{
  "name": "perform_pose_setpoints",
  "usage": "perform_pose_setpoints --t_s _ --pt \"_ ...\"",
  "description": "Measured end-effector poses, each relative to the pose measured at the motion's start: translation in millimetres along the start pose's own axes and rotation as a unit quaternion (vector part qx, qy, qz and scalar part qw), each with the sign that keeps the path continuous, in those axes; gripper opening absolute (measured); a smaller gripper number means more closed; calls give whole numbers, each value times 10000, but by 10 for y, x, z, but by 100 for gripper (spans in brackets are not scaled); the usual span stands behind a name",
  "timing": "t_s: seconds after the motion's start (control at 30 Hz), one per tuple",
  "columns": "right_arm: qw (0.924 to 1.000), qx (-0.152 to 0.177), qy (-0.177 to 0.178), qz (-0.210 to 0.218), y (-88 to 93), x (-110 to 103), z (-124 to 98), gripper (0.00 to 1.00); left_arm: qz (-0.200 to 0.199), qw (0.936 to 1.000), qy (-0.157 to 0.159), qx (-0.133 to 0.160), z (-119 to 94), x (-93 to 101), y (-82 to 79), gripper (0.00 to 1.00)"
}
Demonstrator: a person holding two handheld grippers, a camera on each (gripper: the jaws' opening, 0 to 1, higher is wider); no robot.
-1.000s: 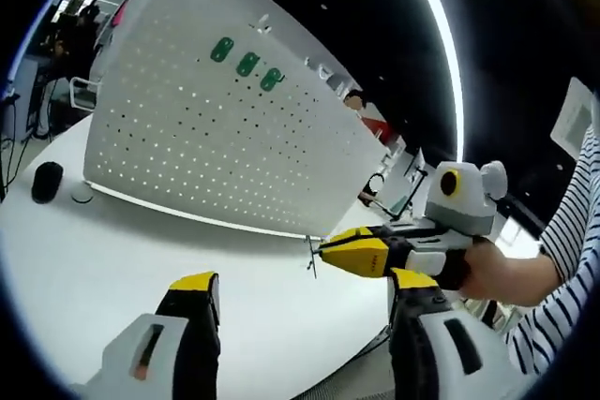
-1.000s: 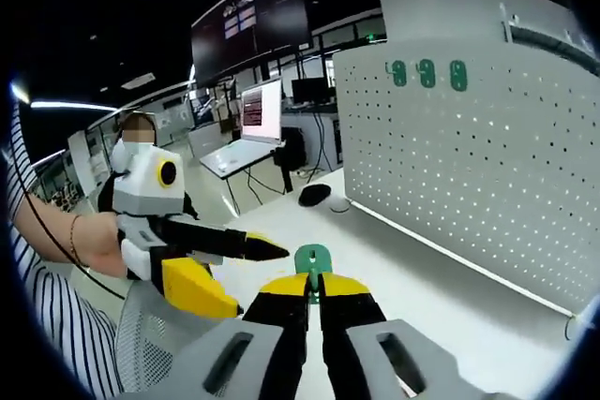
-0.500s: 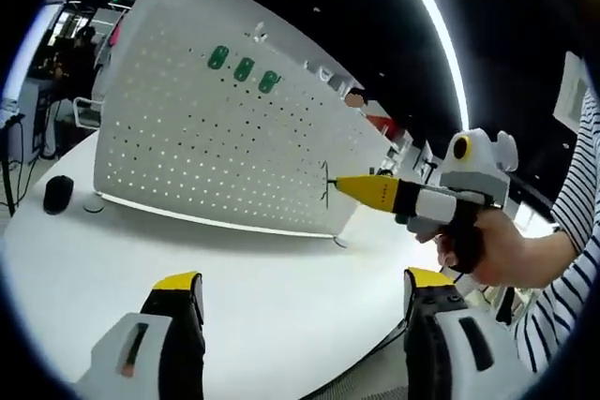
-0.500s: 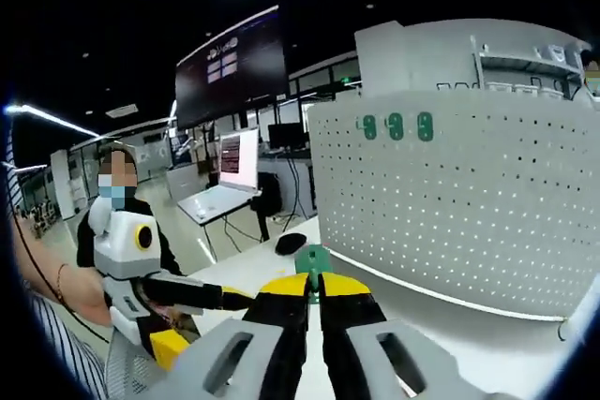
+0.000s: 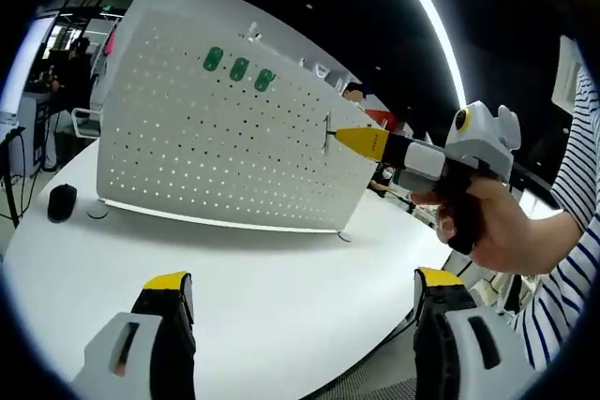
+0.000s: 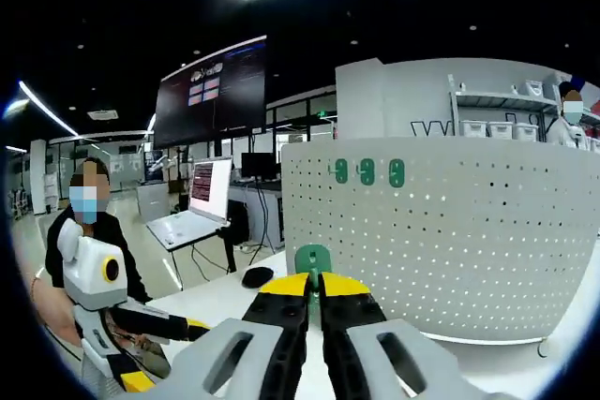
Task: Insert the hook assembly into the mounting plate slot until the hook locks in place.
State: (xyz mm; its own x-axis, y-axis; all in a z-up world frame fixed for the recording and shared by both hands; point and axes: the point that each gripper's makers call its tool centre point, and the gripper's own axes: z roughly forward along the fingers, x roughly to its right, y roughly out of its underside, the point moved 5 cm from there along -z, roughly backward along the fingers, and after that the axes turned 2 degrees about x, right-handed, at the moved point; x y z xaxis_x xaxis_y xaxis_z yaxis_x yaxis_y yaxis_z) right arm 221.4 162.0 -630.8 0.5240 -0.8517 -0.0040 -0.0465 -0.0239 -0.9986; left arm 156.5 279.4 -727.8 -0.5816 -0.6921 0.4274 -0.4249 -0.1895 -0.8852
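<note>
A white perforated mounting plate [image 5: 216,147] stands upright on the white table [image 5: 272,278], with three green hooks [image 5: 239,69] in its top rows. In the left gripper view my right gripper [image 5: 339,136] comes in from the right, raised in front of the plate's right part, with a thin wire hook [image 5: 327,133] at its tip. In the right gripper view my right gripper [image 6: 314,284] is shut on the green hook assembly [image 6: 312,259], facing the plate [image 6: 469,231] and its green hooks [image 6: 367,171]. My left gripper [image 5: 305,292] hangs open above the table, and it shows low left [image 6: 192,328].
A black mouse [image 5: 62,201] lies on the table left of the plate, also seen as the mouse [image 6: 255,276]. Behind are a laptop [image 6: 202,208] on a desk, a large dark screen [image 6: 211,91] and a seated person [image 6: 89,222]. A striped sleeve [image 5: 562,269] is at the right.
My right gripper has risen from near the table to mid-height of the plate, carrying the hook closer to it. My left gripper stays open, slightly wider.
</note>
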Motion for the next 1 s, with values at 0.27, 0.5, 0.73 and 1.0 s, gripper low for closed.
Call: perform_pose_setpoints --t_s 0.27,0.5,0.73,1.0 --pt "9998 136 159 -54 -51 59 79 1 98 9999 -122 -21 -11 -26 11 100" --pt "9988 282 384 -66 -111 162 189 1 195 9995 -252 -44 -20 -54 14 99" --pt "9970 464 624 -57 -190 285 293 1 155 9994 -302 -57 -22 -78 15 98" --pt "9944 581 879 69 -229 429 394 1 108 9993 -331 -101 -25 -90 22 96"
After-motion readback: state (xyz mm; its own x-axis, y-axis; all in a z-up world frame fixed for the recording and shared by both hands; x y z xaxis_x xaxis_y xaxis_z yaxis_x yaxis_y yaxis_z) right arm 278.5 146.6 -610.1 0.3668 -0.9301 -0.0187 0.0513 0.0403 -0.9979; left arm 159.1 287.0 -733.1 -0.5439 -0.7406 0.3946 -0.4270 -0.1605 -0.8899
